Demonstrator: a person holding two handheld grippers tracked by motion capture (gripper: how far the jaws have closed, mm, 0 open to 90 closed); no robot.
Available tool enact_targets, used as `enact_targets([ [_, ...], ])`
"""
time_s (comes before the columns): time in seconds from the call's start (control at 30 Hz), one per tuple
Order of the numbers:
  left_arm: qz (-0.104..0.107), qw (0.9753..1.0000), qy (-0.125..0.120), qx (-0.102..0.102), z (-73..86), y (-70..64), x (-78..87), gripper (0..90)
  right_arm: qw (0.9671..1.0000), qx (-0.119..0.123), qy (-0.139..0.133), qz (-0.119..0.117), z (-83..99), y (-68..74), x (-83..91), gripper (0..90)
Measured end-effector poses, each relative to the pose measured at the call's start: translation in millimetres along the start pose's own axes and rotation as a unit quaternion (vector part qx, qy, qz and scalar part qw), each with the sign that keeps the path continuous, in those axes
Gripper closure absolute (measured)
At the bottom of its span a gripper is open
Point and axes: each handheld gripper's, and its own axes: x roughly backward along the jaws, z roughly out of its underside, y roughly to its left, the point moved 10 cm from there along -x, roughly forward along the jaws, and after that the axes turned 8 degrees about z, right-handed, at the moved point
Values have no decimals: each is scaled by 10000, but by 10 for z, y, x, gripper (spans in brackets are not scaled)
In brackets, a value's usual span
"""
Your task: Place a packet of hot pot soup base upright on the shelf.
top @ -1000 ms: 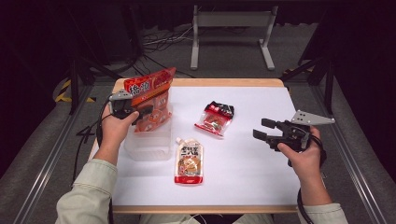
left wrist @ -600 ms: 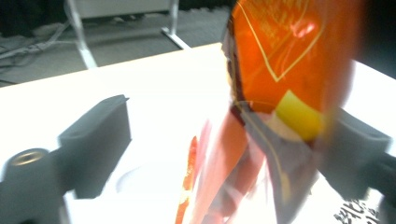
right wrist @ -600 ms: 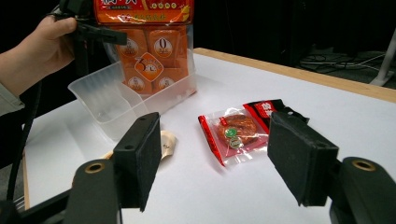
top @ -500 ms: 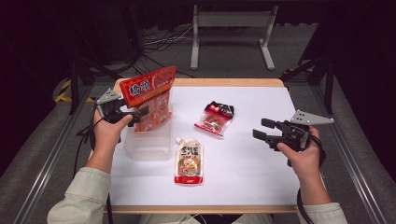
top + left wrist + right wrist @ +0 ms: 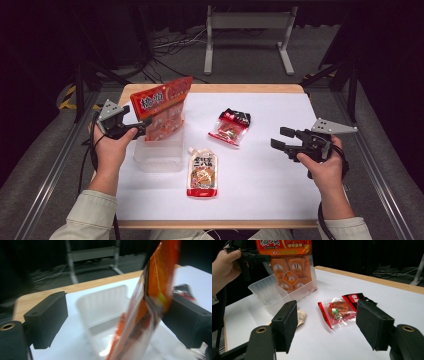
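**Over the tub, the orange bag is let go**

At the left side of the table, the left gripper (image 5: pixel 137 131) has its jaws wide apart now. In the left gripper view one black jaw is far off to the left, and the big orange bag (image 5: pixel 150 305) leans against the other jaw. Nothing is squeezing the bag. A moment ago the gripper was up close on the bag. Now the hand has slid back toward the table's left edge, and the bag has stayed where it was.

The big orange bag (image 5: pixel 164 110) stands up tall with its bottom inside the clear tub (image 5: pixel 159 152). Its top leans a little. I think the first thing is now packed, and the left gripper can pull away. If it bumps the bag on the way out, the bag could tip over.

Just in front of the tub lies a white pouch (image 5: pixel 202 172) with a spout. Past it, near the middle of the white mat (image 5: pixel 270 190), is a small red and black packet (image 5: pixel 230 126).

Off at the right side, the right gripper (image 5: pixel 279 139) hangs above the mat with its jaws open and nothing in them. It has not moved. It points at the small packet (image 5: pixel 342 310), so that one may be the next to go in.
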Motion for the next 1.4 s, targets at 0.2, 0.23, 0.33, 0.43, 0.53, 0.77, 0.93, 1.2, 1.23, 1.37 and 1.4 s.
enact_targets([
  [0.2,-478,9985,80,237,95,251,3,134,10000,-14,-12,-4,1,-10,5,350],
  [0.23,-377,9984,24,420,131,281,-5,127,10000,-16,-10,7,3,-18,4,349],
  [0.33,-263,9982,-29,533,156,275,-8,106,10000,-18,-10,11,5,-21,3,349],
  [0.43,-212,9985,-108,499,148,242,29,108,10000,-27,-1,23,8,-22,-3,349],
  [0.53,-110,9988,-232,423,111,164,126,105,10000,-35,14,20,14,-21,-11,349],
  [0.77,262,9990,-264,260,134,-98,322,95,10000,-42,50,53,37,-42,-44,350],
  [0.93,412,9984,-297,243,166,-198,378,86,10000,-28,53,58,42,-49,-71,350],
  [1.2,894,9959,-25,133,266,-450,434,89,9999,-24,31,99,54,-106,-181,346],
  [1.23,913,9957,-23,139,269,-463,439,90,9999,-1,49,128,59,-117,-212,346],
  [1.37,951,9954,2,86,283,-523,463,91,9999,80,55,144,62,-156,-339,343],
  [1.4,963,9953,20,57,289,-537,466,91,9998,106,68,169,64,-172,-363,343],
])
